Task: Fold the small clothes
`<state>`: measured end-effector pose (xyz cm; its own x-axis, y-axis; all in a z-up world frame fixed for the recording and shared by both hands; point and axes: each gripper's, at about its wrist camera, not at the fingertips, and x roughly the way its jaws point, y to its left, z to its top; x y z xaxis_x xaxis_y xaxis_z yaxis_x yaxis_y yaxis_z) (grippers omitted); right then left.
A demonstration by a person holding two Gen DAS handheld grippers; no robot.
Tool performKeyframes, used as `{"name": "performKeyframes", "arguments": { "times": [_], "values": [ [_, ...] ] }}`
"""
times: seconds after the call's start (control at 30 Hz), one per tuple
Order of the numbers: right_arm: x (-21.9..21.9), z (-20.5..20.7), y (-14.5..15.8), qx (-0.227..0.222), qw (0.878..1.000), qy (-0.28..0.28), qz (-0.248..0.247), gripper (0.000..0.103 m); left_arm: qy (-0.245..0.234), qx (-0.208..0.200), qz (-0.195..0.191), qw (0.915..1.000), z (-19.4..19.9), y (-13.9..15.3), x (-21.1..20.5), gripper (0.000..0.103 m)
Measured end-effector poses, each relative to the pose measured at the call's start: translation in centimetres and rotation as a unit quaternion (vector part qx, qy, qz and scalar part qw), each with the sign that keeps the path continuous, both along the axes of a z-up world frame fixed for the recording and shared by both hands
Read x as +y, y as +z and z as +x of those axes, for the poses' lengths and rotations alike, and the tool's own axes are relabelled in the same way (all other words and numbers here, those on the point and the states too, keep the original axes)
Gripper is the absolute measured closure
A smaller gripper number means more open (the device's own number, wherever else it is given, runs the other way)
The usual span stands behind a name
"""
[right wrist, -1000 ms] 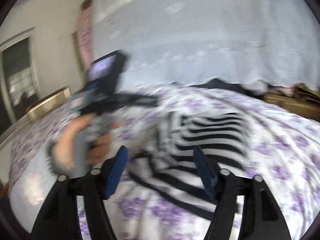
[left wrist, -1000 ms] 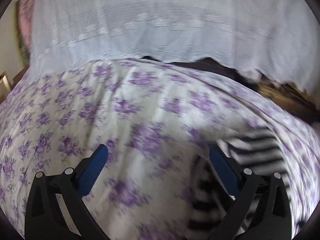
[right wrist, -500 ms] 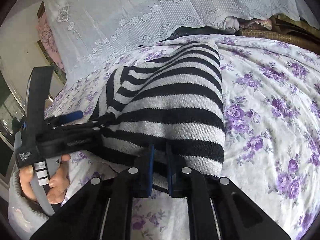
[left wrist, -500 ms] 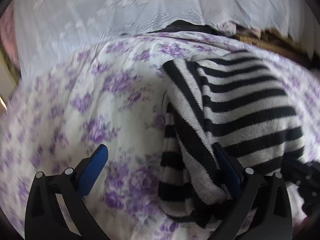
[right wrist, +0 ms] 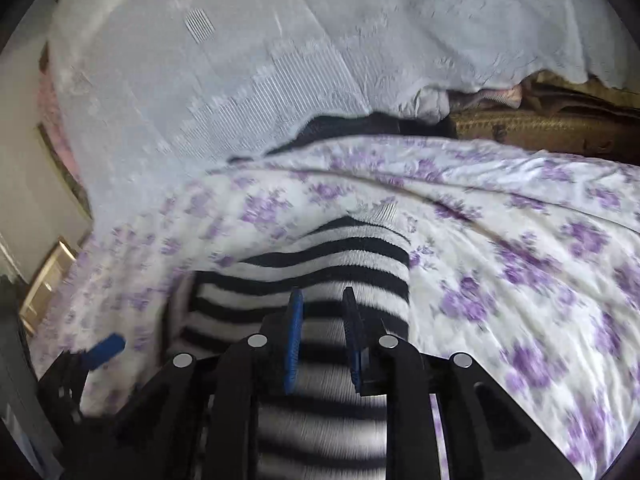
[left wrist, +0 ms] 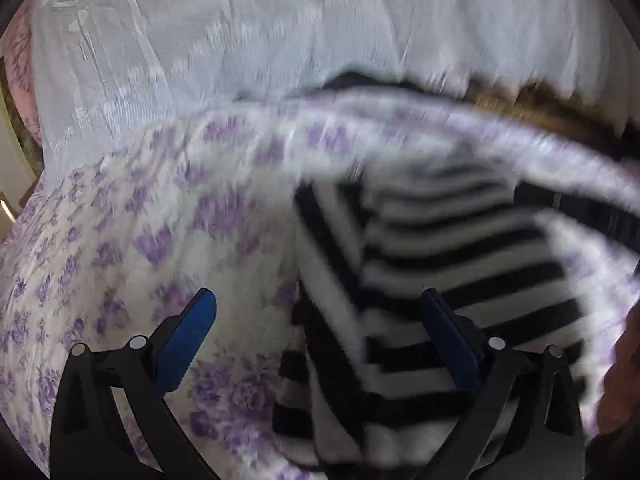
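Note:
A black-and-white striped knit garment [left wrist: 440,264] lies bunched on a bed sheet with purple flowers [left wrist: 132,240]. My left gripper [left wrist: 320,320] is open, its right finger over the garment's left part and its left finger over bare sheet. In the right wrist view the striped garment [right wrist: 340,256] runs between the blue pads of my right gripper [right wrist: 322,312], which is shut on its near edge. The left gripper's blue tip [right wrist: 106,346] shows at the lower left of that view.
A white lace cloth [right wrist: 240,60] hangs behind the bed. A woven brown basket or cushion [right wrist: 532,128] and dark fabric [right wrist: 352,124] sit at the far edge. A wall and a wooden frame [right wrist: 44,284] are at the left.
My right gripper has pulled back with the garment's edge still clamped, and the garment now looks shorter and more bunched. My left gripper stayed open and shifted slightly. Both views are motion-blurred.

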<state>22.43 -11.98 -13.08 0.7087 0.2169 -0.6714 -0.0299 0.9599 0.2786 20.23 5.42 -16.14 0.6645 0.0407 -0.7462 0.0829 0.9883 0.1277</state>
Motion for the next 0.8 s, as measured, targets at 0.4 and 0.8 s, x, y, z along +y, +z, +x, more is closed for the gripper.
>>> {"name": "performKeyframes", "arguments": {
  "times": [0.4, 0.8],
  "values": [
    [-1.2, -3.4, 0.0, -0.061, 0.998, -0.002, 0.005, 0.076, 0.006, -0.041, -0.091, 0.995, -2.6, 1.2, 3.3, 0.004],
    [0.0, -7.3, -3.4, -0.022, 0.999, 0.023, -0.039, 0.043, 0.023, -0.019, -0.022, 0.9993, -3.3, -0.8, 1.9, 0.004]
  ]
}}
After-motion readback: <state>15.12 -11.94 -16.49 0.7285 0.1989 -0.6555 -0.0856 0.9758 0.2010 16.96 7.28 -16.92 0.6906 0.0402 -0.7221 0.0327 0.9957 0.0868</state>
